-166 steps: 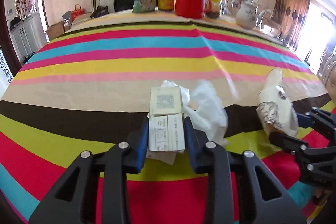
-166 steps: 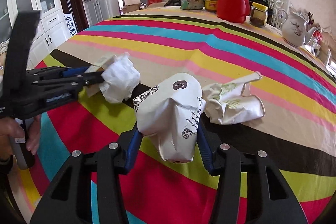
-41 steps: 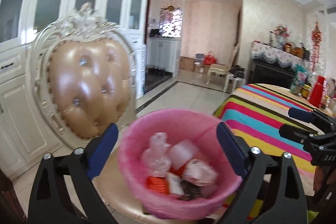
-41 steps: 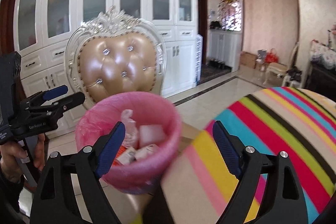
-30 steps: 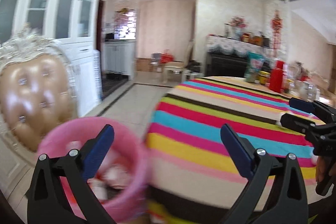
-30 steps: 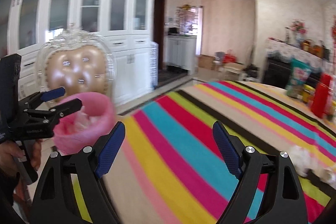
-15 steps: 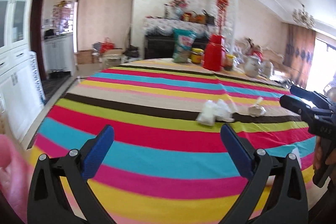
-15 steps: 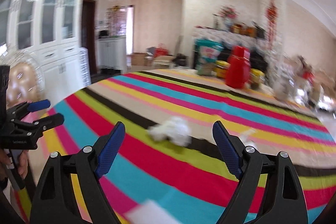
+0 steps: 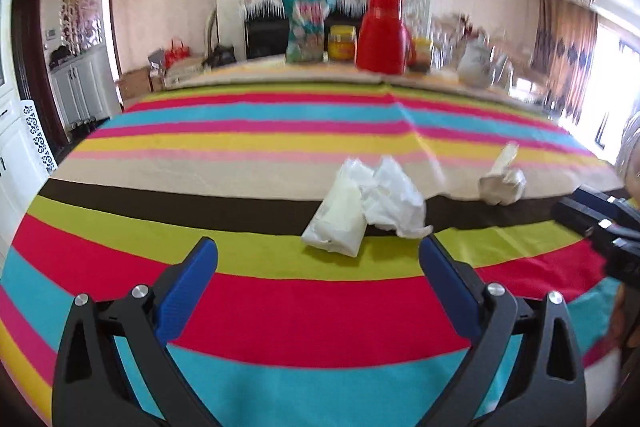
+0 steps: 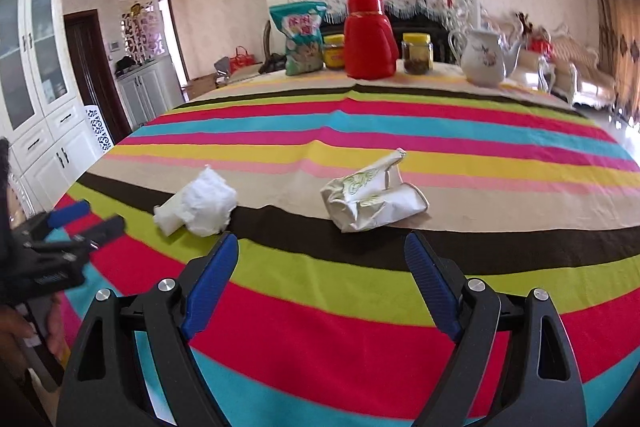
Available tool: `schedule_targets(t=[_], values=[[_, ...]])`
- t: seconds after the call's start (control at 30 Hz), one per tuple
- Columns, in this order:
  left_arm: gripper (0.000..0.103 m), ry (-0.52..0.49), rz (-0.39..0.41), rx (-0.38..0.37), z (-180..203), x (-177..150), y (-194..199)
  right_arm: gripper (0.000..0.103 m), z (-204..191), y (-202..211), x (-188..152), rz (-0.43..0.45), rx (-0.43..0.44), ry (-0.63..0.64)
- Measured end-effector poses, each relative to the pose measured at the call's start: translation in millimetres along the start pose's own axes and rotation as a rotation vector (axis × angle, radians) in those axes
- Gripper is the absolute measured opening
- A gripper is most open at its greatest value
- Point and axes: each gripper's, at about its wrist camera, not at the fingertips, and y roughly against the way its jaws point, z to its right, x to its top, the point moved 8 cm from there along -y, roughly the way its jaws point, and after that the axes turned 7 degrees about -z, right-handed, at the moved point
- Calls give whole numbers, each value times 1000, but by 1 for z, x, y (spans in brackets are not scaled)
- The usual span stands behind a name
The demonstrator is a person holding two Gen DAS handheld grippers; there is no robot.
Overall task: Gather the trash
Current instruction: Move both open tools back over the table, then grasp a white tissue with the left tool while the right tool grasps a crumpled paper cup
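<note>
Two pieces of trash lie on the striped tablecloth (image 9: 280,311). A crumpled white tissue wad (image 9: 366,205) (image 10: 198,205) rests on the brown and green stripes, just ahead of my left gripper (image 9: 318,259), which is open with nothing between its fingers. A crushed white paper bag with green print (image 10: 372,197) (image 9: 502,181) lies a little beyond my right gripper (image 10: 320,253), also open with bare blue pads. Each gripper shows at the edge of the other's view: the right gripper (image 9: 600,223) and the left gripper (image 10: 72,227).
At the table's far end stand a red thermos (image 10: 370,39), a snack bag (image 10: 302,39), yellow-lidded jars (image 10: 416,53) and a white teapot (image 10: 486,57). White cabinets (image 10: 44,131) line the left wall. A hand (image 10: 24,331) holds the left gripper's handle.
Both grippers swung away from the pink bin on the chair, back over the table and down toward the remaining trash. Both stayed open throughout.
</note>
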Motion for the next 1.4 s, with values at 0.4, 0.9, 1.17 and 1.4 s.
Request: schedule_targets(t=[0.4,0.9,1.17,1.4], values=[[77,-21,-226,-31,4,8,-74,81,4,-28,5,-94,-28,-13],[28,-68,-151,-71,9,21,-53,81,16,-95,29,-210,-44,-158],[27,-60,-62,-92,-10,16,-2,37,9,-85,33,-168,-72,-102],[27,-44,-30,-99,-11,3,25,37,-11,-49,19,-130,-60,-2]])
